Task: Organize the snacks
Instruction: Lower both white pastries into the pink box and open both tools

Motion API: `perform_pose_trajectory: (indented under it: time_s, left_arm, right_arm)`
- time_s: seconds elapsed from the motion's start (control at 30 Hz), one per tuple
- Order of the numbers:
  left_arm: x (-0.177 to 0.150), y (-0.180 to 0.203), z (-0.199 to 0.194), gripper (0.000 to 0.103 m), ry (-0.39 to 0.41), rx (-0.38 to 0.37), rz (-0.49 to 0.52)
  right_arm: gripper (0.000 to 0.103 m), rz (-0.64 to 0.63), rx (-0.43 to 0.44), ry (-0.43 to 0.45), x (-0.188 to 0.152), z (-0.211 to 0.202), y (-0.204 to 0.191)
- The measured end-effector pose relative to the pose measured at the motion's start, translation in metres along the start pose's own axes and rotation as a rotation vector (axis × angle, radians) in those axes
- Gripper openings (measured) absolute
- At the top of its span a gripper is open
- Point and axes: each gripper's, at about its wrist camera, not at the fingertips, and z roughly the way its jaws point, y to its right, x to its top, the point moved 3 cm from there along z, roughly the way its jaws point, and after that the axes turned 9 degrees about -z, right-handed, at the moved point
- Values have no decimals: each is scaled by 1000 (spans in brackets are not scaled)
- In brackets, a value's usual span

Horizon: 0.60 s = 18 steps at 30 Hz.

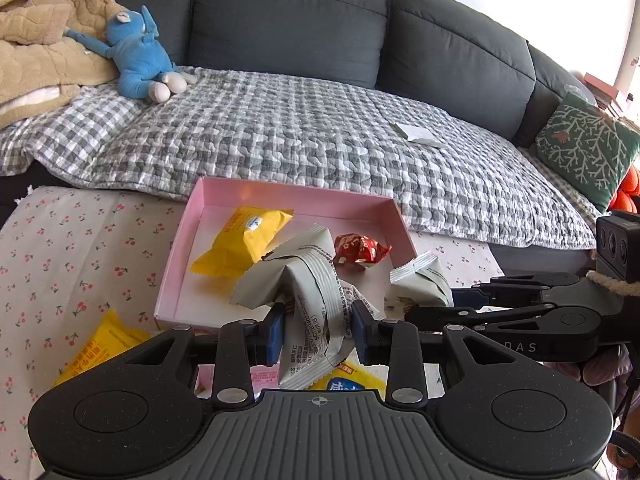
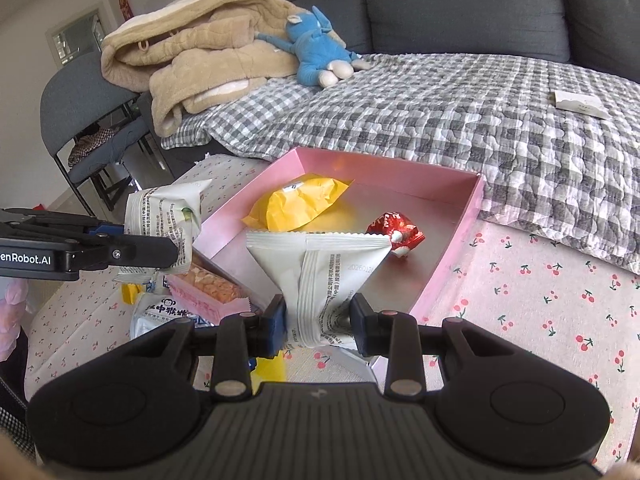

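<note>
My left gripper is shut on a crumpled white snack packet, held above the near edge of the pink tray. In the tray lie a yellow packet and a red wrapped candy. To its right, my right gripper is shut on a second white packet. In the right wrist view, the right gripper pinches that white packet over the near rim of the pink tray. The left gripper with its packet is at the left.
Loose snacks lie on the cherry-print cloth: a yellow packet, a pink-wrapped cracker pack and a white-and-blue packet. Behind the table stands a sofa with a checked quilt, a blue plush toy, a beige blanket and a green cushion.
</note>
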Motion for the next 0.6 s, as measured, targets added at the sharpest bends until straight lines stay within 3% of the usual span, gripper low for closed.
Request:
perform_pose_trajectory:
  time_s: [0.27,0.6]
  left_arm:
    - [22,-4,41,32,-18,-1,25]
    - [21,-17,87,32,-86,9,46]
  right_arm:
    - [30,17,-14,-10,11,22,4]
    - [30,-16,-62,-70,8,51,5]
